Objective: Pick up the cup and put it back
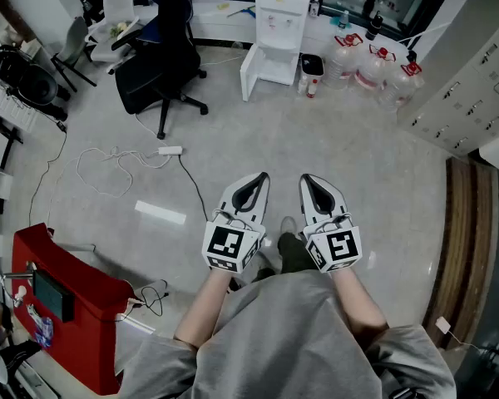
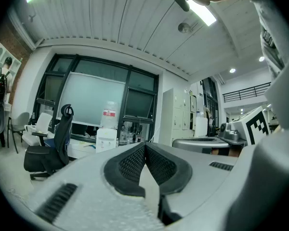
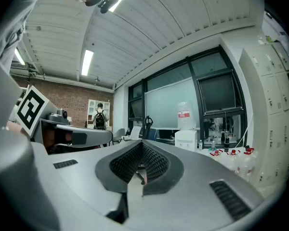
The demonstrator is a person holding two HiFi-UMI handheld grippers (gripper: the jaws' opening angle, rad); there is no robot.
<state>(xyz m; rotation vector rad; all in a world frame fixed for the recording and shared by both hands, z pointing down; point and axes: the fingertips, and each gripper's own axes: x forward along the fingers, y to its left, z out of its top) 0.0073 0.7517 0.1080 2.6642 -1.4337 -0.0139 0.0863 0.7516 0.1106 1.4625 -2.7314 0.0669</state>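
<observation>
We hold the left gripper and right gripper pressed together, gripping nothing; red-capped jugs stand beside the water dispenser.

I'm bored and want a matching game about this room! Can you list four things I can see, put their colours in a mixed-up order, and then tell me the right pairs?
Things:
1. office chair
2. water dispenser
3. cabinet at the person's left
4. the person's shirt

Colours:
A. red
B. grey
C. black
D. white

Right pairs: 1-C, 2-D, 3-A, 4-B.
</observation>
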